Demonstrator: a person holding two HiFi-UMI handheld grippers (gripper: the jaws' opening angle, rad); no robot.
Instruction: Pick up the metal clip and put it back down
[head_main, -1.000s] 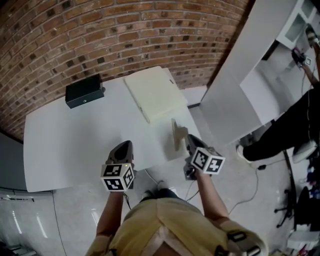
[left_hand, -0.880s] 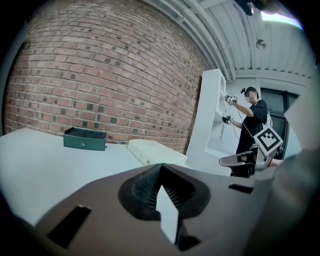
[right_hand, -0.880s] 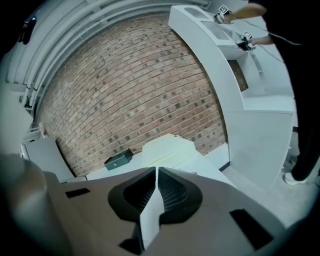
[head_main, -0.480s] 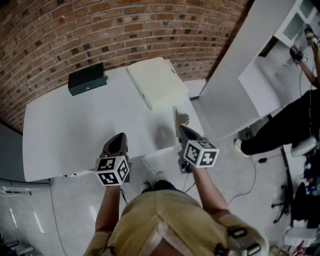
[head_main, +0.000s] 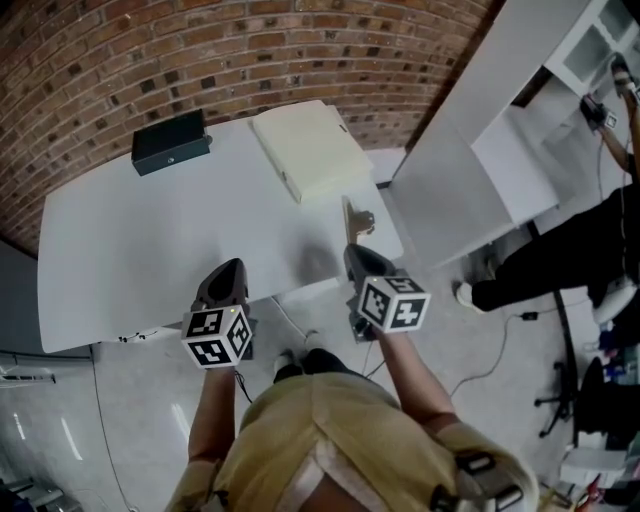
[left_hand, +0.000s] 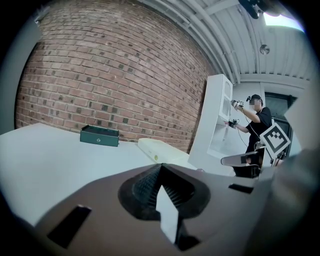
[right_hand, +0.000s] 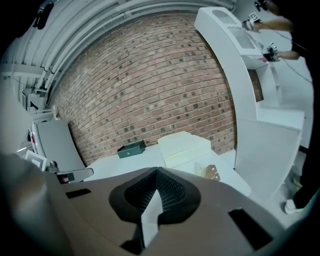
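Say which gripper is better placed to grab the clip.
Right. The right gripper, shut and empty, points at the clip just beyond its tip; the left gripper sits farther off to the side.

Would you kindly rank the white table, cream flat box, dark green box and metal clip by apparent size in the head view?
1. White table
2. Cream flat box
3. Dark green box
4. Metal clip
No two look alike.

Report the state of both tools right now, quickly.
Left tool: closed, holding nothing.
Right tool: closed, holding nothing; the metal clip is apart from it, further ahead.
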